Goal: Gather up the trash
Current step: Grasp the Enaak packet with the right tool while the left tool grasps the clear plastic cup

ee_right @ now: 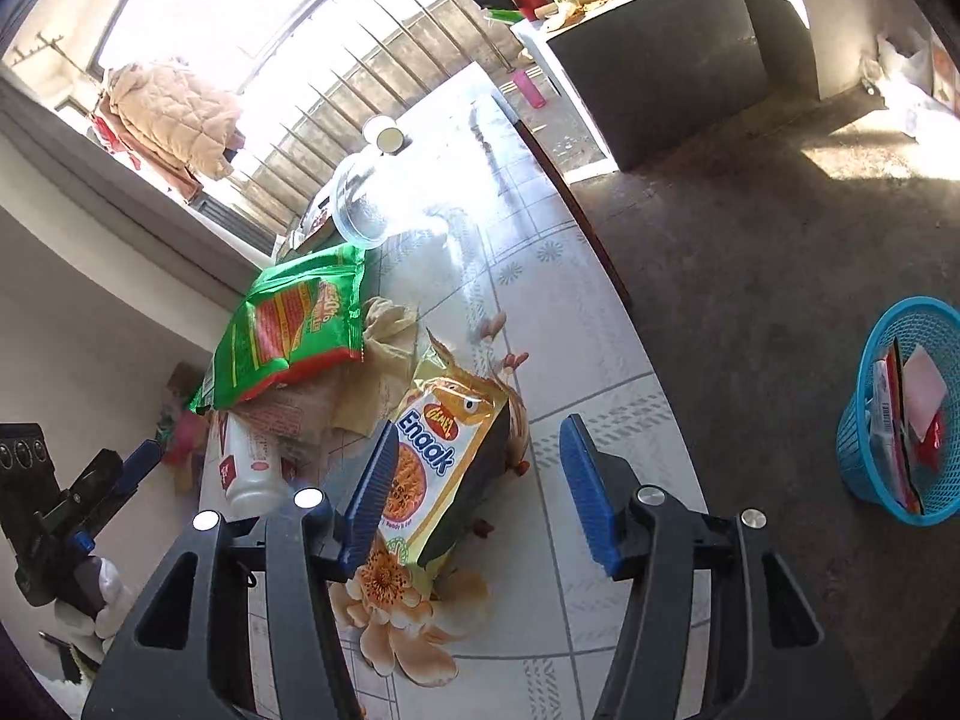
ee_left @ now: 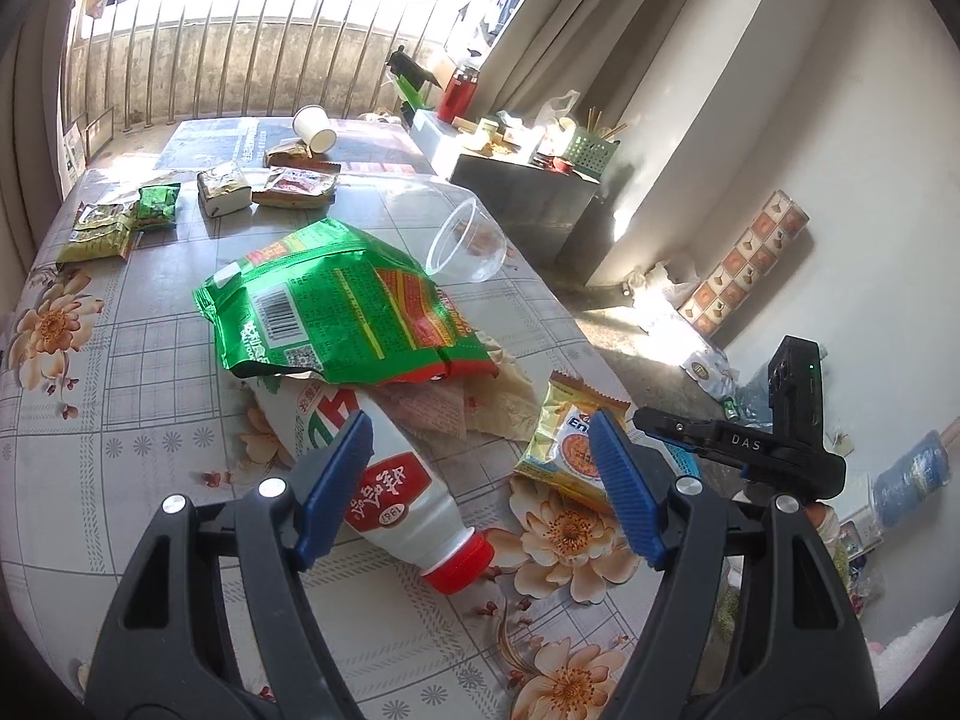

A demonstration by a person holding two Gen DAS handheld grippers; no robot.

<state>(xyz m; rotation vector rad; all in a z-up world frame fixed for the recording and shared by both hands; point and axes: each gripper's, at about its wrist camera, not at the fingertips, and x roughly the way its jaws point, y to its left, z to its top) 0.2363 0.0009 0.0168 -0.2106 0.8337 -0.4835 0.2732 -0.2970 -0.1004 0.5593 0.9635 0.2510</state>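
My left gripper (ee_left: 480,480) is open above a white bottle with a red cap (ee_left: 414,510) lying on the floral table (ee_left: 120,420). A large green snack bag (ee_left: 342,312) lies over the bottle's far end. My right gripper (ee_right: 480,480) is open around a yellow Enaak noodle packet (ee_right: 444,450), which also shows in the left wrist view (ee_left: 570,444). The bottle (ee_right: 249,474) and green bag (ee_right: 294,330) lie to its left. A clear plastic cup (ee_left: 468,240) lies on its side behind. A blue trash basket (ee_right: 900,414) holding wrappers stands on the floor at right.
Several small snack packets (ee_left: 156,207) and a tipped paper cup (ee_left: 315,129) lie at the table's far end. A crumpled tan paper (ee_left: 510,396) sits under the green bag. A cluttered dark side table (ee_left: 528,180) stands beyond. Litter lies on the floor (ee_left: 708,366).
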